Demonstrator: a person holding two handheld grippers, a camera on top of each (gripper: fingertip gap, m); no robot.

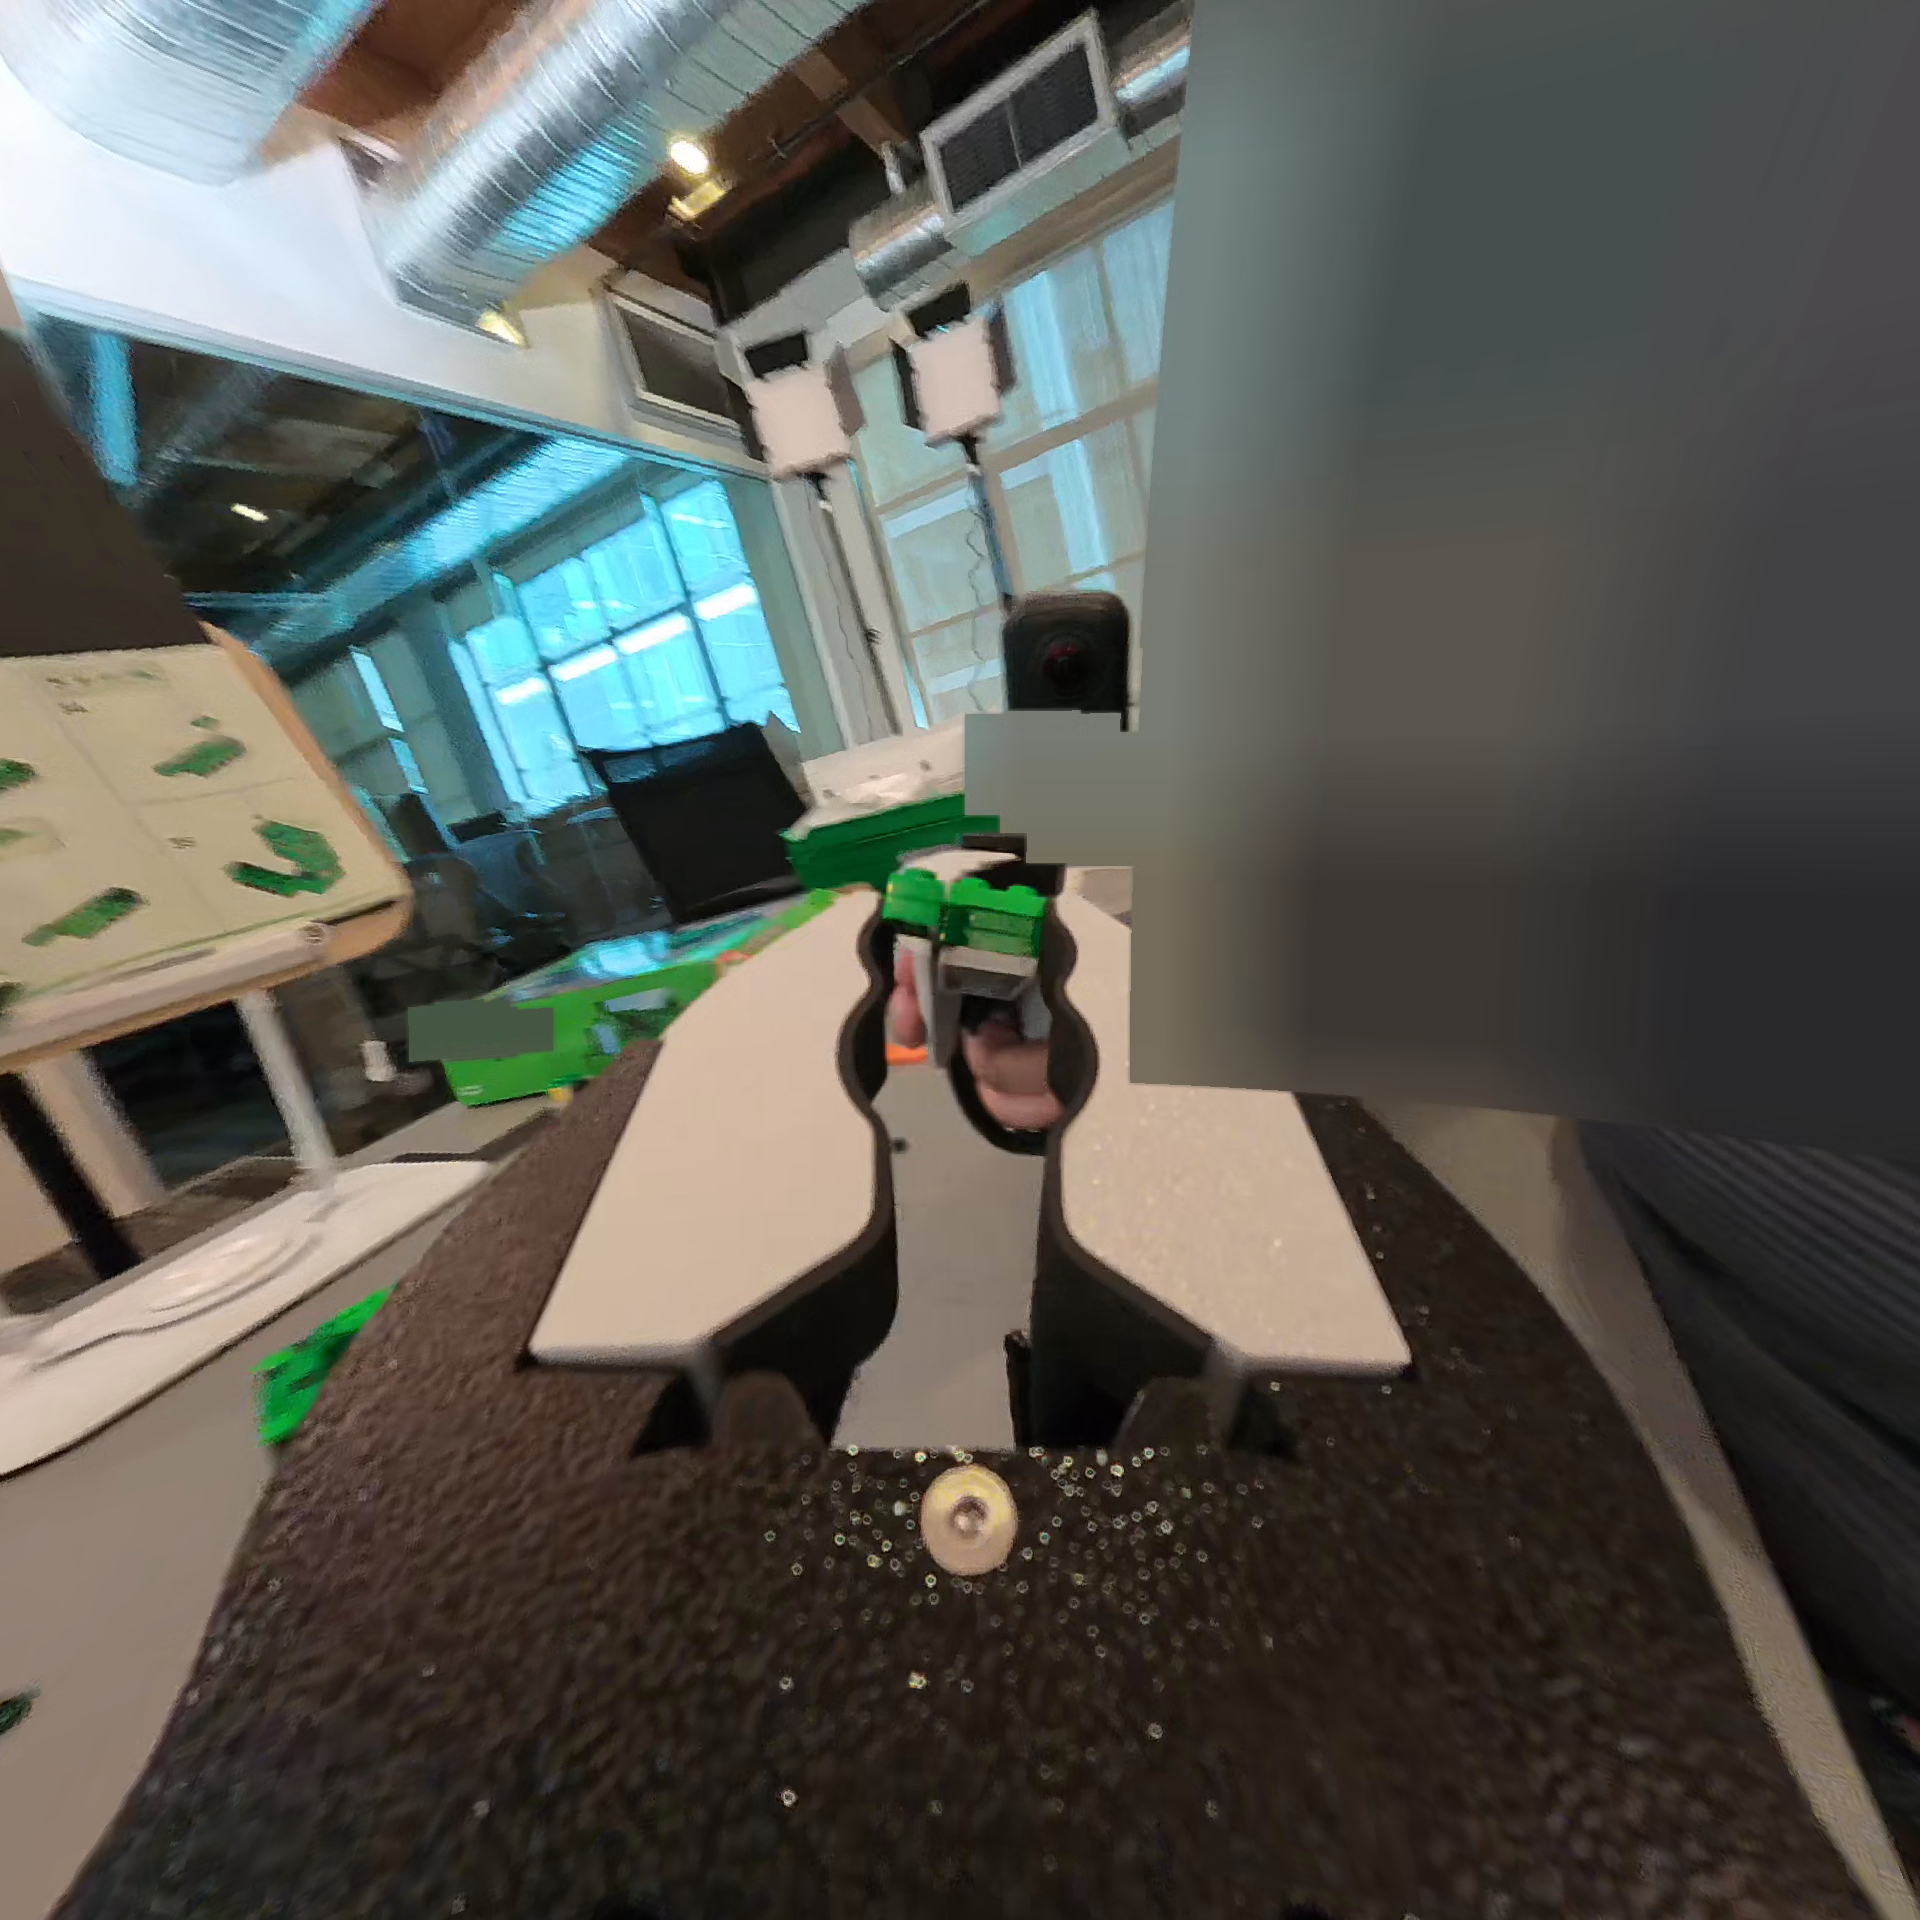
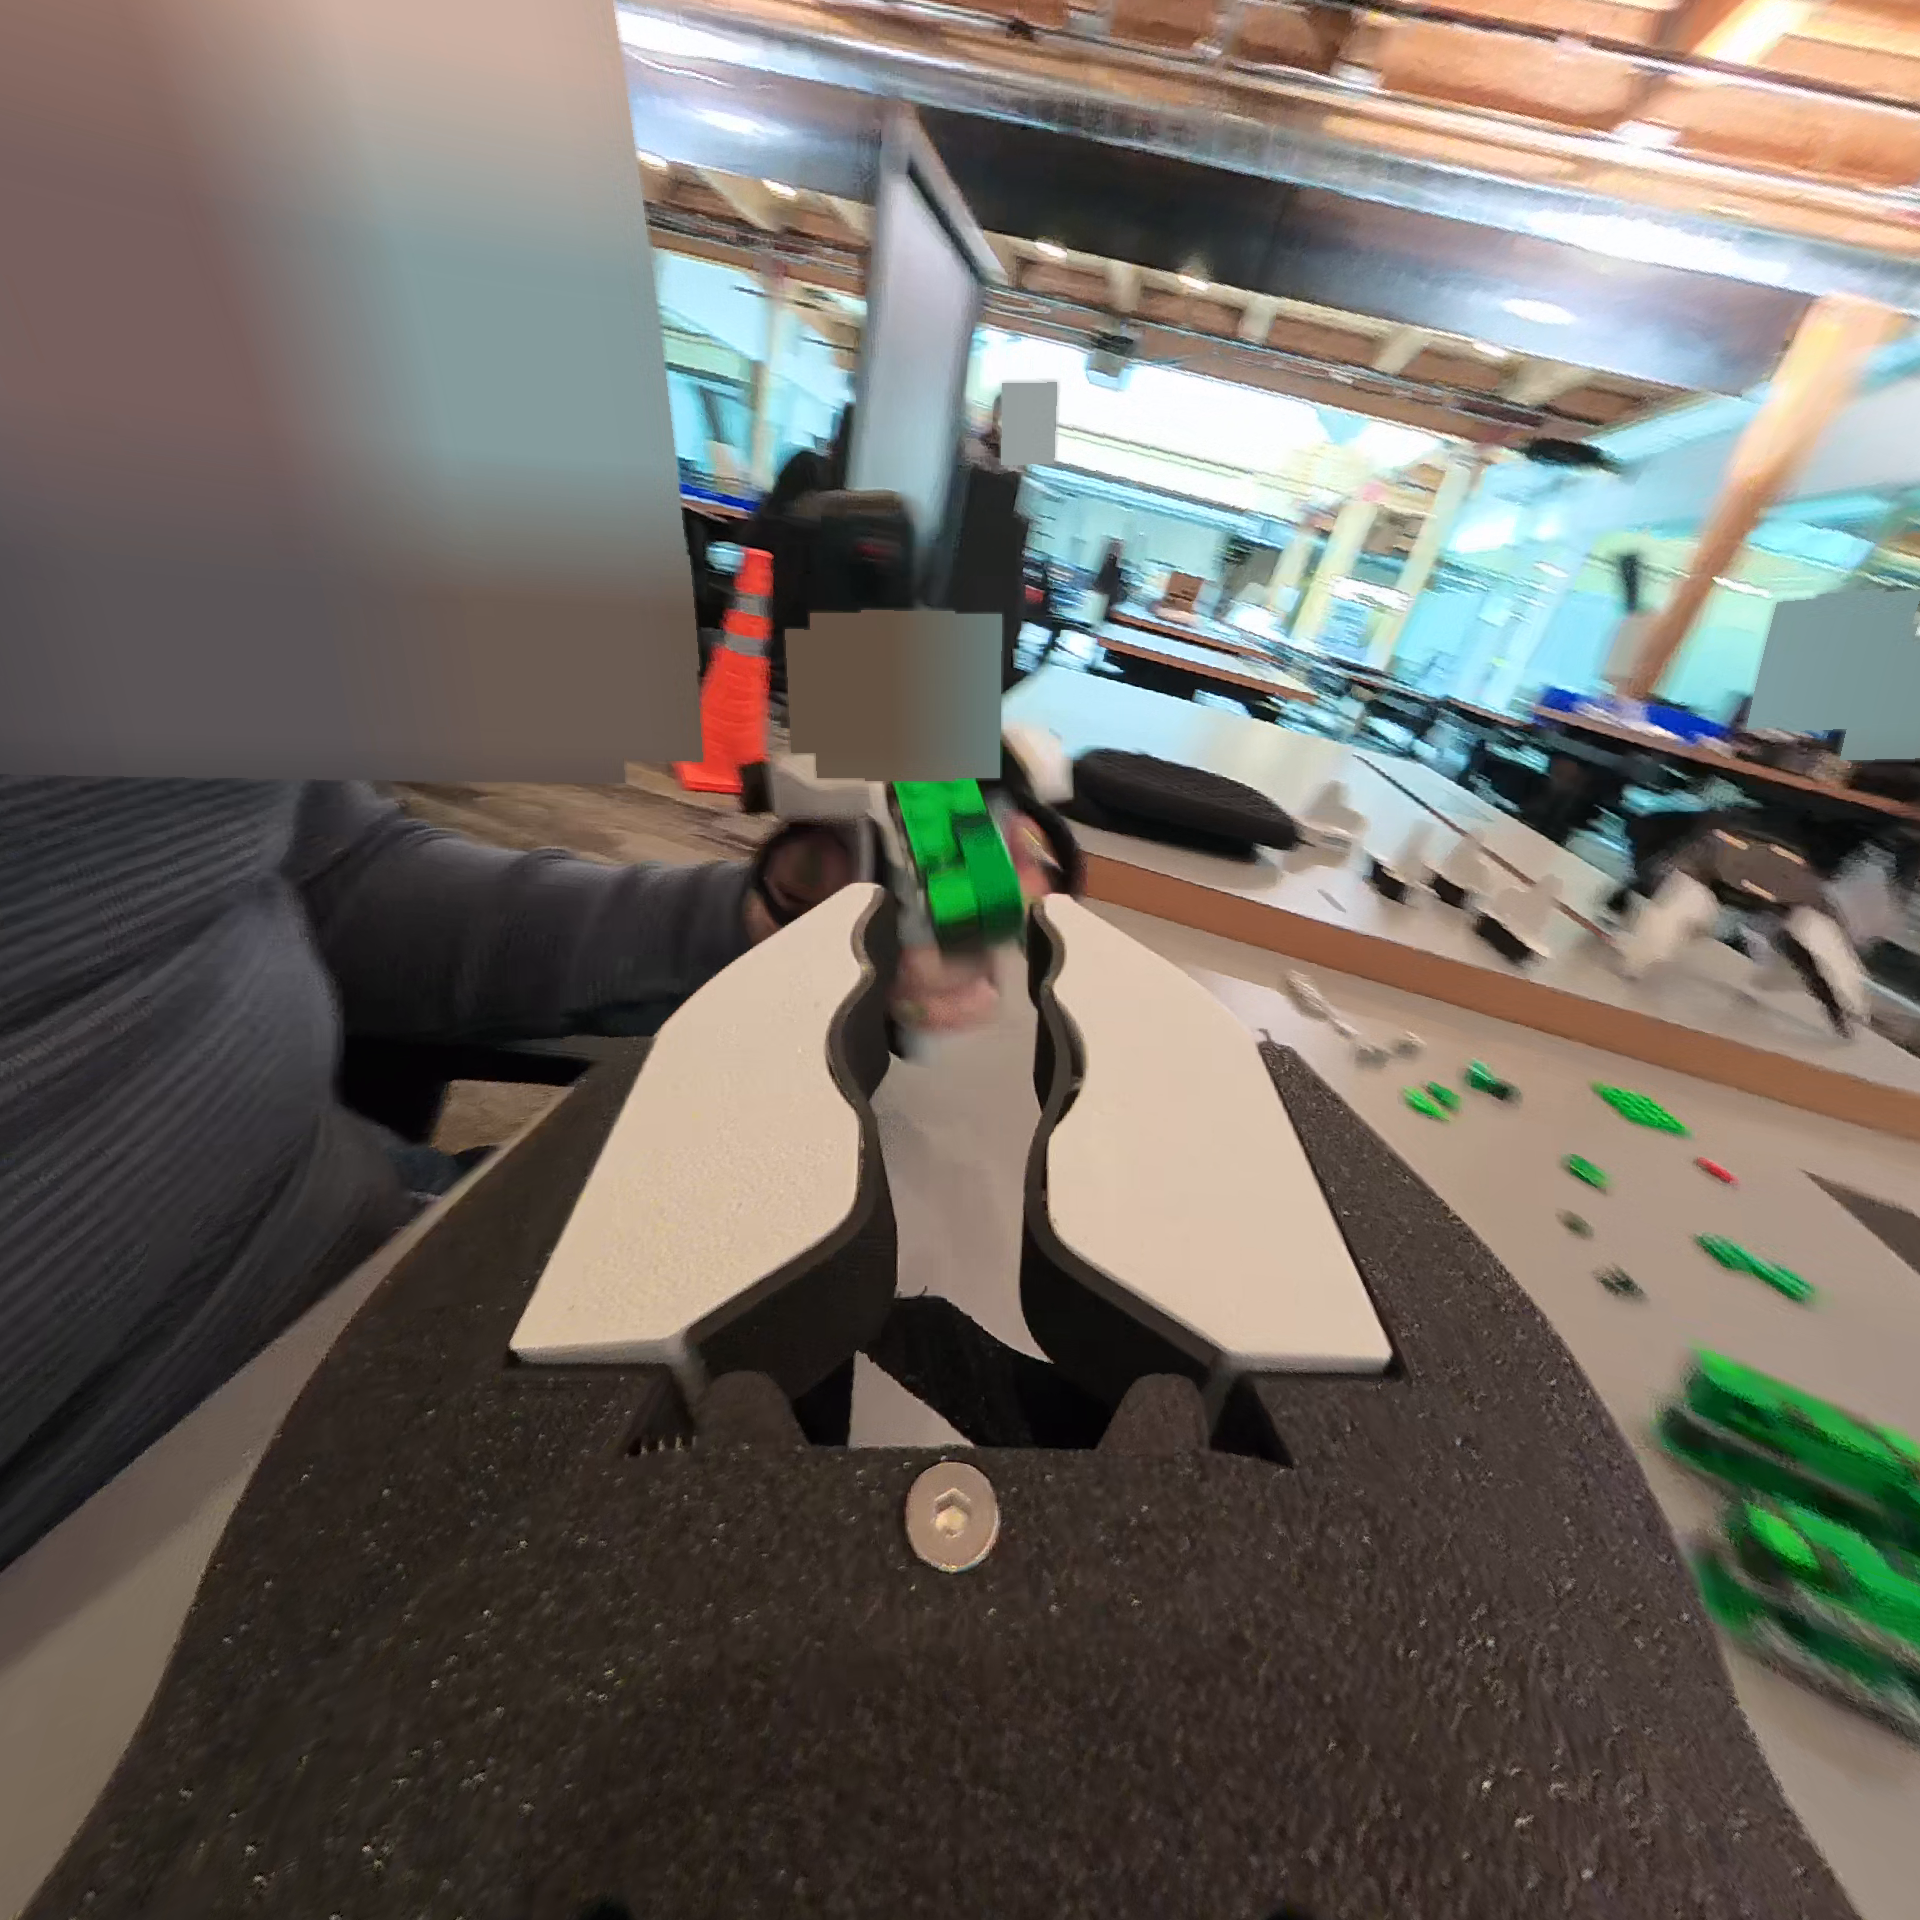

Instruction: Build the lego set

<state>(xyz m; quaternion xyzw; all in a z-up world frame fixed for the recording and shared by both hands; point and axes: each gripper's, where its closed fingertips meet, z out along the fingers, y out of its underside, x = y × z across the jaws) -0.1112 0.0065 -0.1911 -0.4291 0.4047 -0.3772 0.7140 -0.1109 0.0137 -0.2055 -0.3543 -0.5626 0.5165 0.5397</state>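
Left gripper is up off the table, and your fingers are drawn in to a narrow gap. The green lego assembly sits right at their tips and spans the space between them. Whether you're actually pinching it, I cannot tell: grey fingers from the other tool reach in just below the same bricks, with your hand behind them.

Over to your right gripper, and it's the same story from the opposite side. The gap is narrow, and the assembly hangs in the air at or just past the tips, close to both fingers. The blur hides any contact, so I can't call a grip here either.

Sweeping the left wrist view, far left is an open instruction booklet propped on a stand. Below it a loose green piece lies on the grey table. A green lego box stands just left of your fingers. A small black camera looks on from above the bricks.

In the right wrist view your dark ribbed sleeve fills the left side. An orange traffic cone stands on the floor behind. To the right, small green pieces are scattered over the tabletop. A bigger built green section sits blurred at the right edge.
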